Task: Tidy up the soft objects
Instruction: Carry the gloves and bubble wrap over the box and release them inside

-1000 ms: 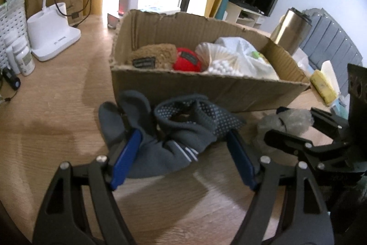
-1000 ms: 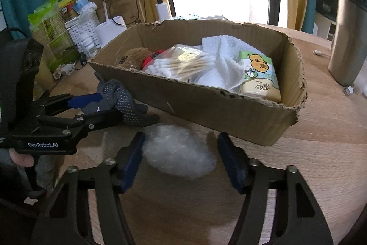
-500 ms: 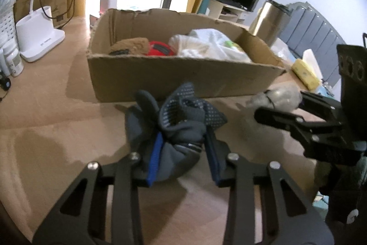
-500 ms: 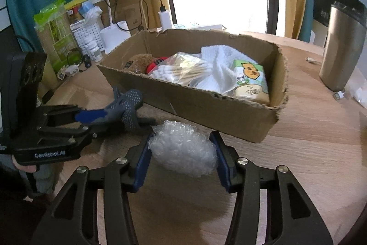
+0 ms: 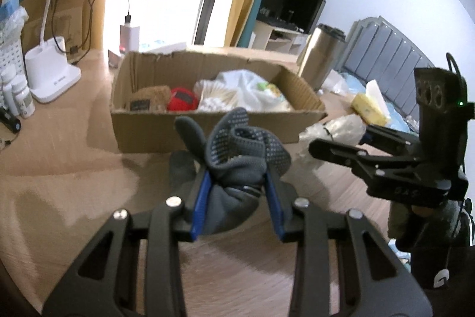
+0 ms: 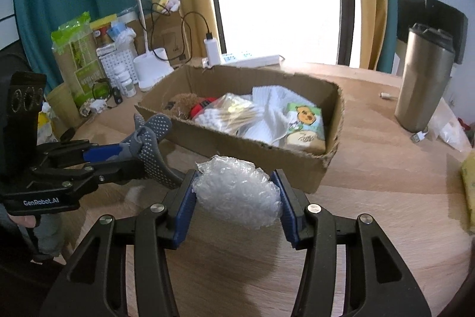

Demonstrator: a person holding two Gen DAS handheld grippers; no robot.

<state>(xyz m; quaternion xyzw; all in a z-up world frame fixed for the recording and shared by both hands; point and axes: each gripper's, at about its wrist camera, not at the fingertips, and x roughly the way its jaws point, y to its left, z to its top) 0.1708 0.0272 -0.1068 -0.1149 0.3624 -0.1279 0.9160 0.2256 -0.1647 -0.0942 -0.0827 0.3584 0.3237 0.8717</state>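
Both pickups made, delivery to the cardboard box (image 6: 299, 165) seemingly next. Left gripper (image 5: 236, 183) closed most of the way on a bunched grey dotted glove (image 5: 237, 150), blue pads pinching its middle, glove fingers flopping up and out ahead of the tips, apparently lifted off the wooden table (image 5: 74, 177). Right gripper (image 6: 236, 195) narrowed to roughly half its span around a wad of bubble wrap (image 6: 237, 195), pads pressing in on either side, wad held just short of the box's near wall. Inside the box already: brown plush toy (image 6: 185, 104), something red (image 6: 202, 109), bag of cotton swabs (image 6: 228, 115), white cloth (image 6: 273, 106), tissue pack (image 6: 305, 121). Likely called for now: raising each load above the near wall, carrying it forward over a free patch, then releasing. Little bare floor left in the box, so dropping on top of the pile probably needed. Limp glove fingers liable to catch the torn cardboard rim unless carried high. Steel tumbler (image 6: 424, 79) standing well off to the right
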